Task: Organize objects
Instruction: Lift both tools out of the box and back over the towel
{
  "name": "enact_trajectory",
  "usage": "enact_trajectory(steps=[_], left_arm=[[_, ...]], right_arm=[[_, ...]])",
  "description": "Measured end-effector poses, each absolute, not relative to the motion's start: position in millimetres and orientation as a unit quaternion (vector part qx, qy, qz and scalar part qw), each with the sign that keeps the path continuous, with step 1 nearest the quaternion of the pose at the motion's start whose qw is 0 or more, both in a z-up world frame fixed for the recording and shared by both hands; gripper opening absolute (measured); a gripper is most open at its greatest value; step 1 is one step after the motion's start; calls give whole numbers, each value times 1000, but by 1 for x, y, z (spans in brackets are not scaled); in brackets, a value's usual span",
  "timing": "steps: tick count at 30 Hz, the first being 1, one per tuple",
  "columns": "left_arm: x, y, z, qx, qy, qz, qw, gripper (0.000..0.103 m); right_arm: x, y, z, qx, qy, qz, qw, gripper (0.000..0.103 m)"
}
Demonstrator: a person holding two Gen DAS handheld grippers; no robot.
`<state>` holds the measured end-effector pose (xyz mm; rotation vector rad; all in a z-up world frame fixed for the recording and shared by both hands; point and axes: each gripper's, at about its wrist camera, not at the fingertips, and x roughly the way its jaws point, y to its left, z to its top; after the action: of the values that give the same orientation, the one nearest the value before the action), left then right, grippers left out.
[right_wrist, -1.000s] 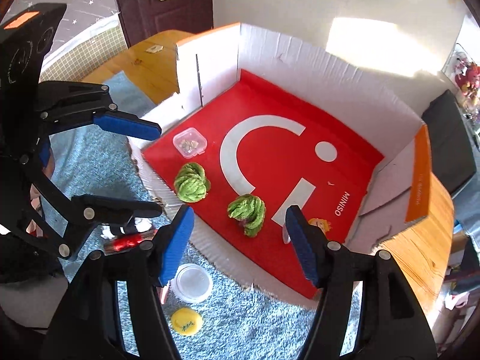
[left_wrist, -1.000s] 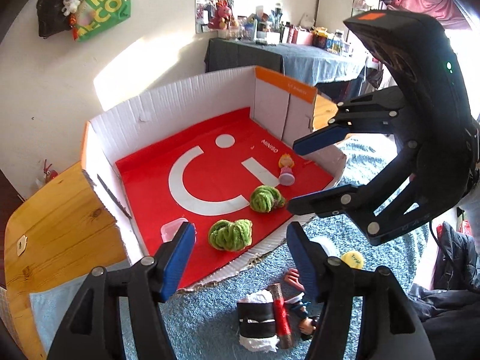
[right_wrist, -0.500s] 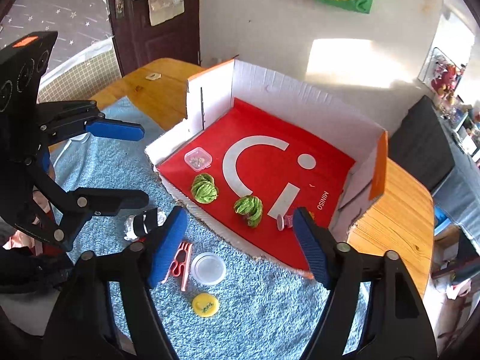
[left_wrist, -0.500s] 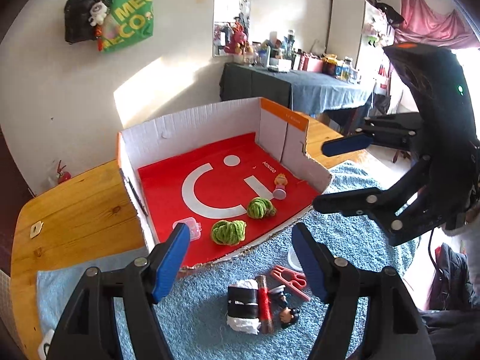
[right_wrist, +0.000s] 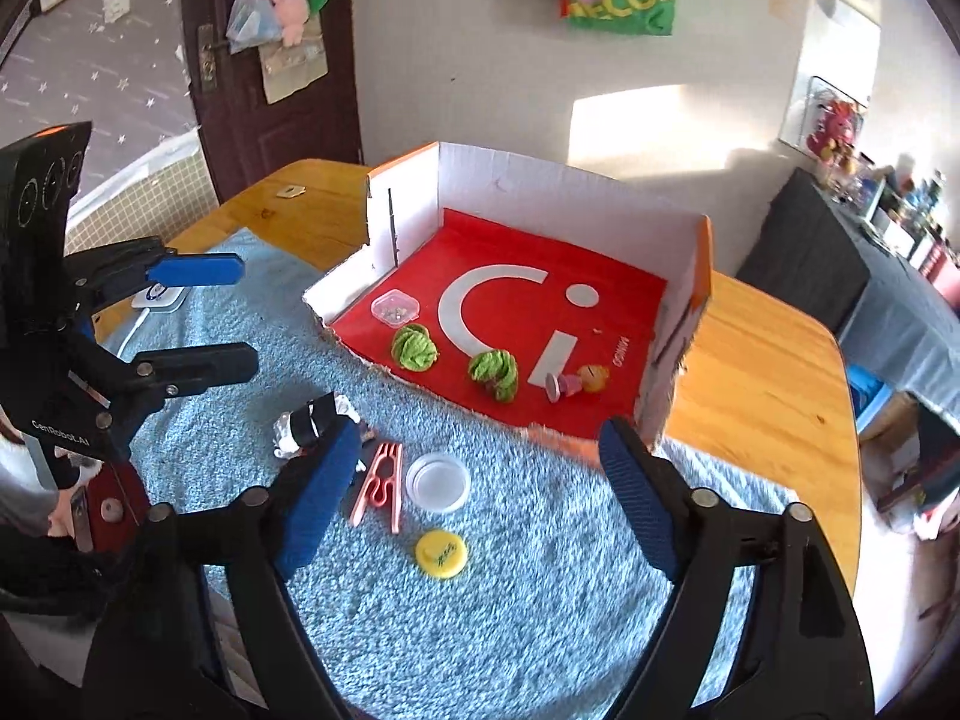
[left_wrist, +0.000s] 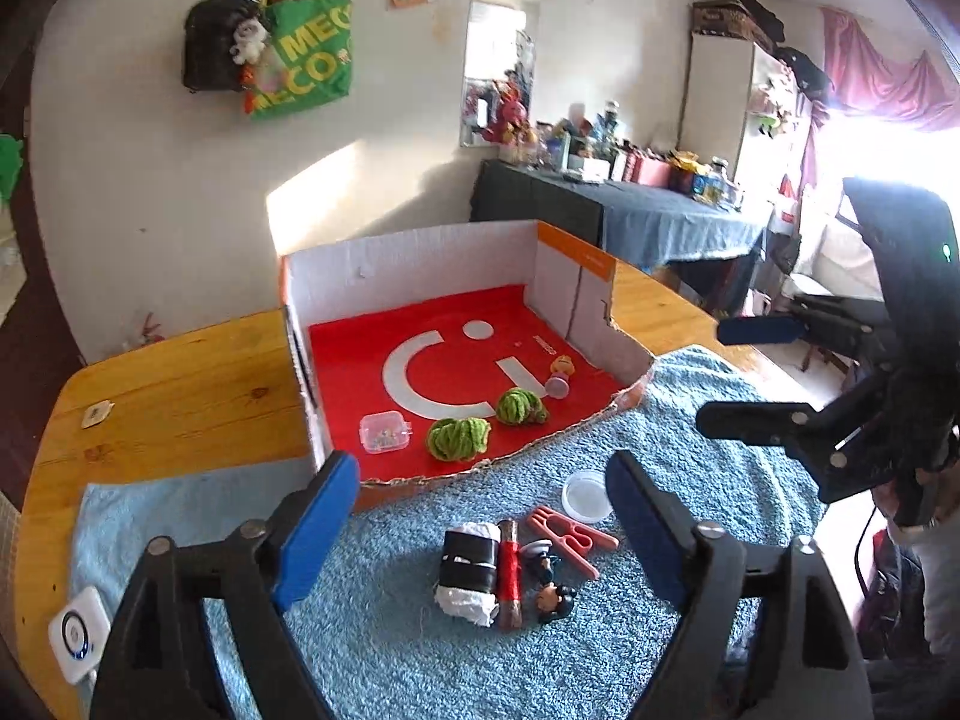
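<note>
Both the left tongs (left_wrist: 480, 516) and the right tongs (right_wrist: 480, 492) hang over the blue towel (right_wrist: 480, 630) on the wooden counter (right_wrist: 768, 372), jaws spreading wider, nothing between them. Against a second ago, both views take in far more of the room, and the cardboard box (left_wrist: 420, 258) near the counter's far edge looks smaller.

Inside the box two green yarn balls (left_wrist: 457, 438) sit by its torn front edge, with a small clear case (left_wrist: 384, 432) and a toppled doll (left_wrist: 561, 375), unmoved.

On the towel lie a wrapped bundle (left_wrist: 471, 570), a red spool (left_wrist: 510, 570) with its long axis running towards the box, a pink clip (right_wrist: 379, 483) likewise, a clear lid (right_wrist: 438, 480) and a yellow cap (right_wrist: 441, 552).
</note>
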<state>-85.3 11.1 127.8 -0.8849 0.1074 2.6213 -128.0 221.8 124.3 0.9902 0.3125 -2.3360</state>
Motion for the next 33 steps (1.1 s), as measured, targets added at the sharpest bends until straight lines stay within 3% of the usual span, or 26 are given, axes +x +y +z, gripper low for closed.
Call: enact_trajectory(steps=[16,23,33], left_arm=[[-32,7,97,-287,-15,951,117,101],[-22,13,81,-292,-17,951,97,101],[-28,11,48,-331,-42,939,81,101]], right_arm=[[-72,243,87,326,58,-917,221,93],[-64,251,67,329,8,-922,205,93],[-62,246,42,341,1,-921,186,93]])
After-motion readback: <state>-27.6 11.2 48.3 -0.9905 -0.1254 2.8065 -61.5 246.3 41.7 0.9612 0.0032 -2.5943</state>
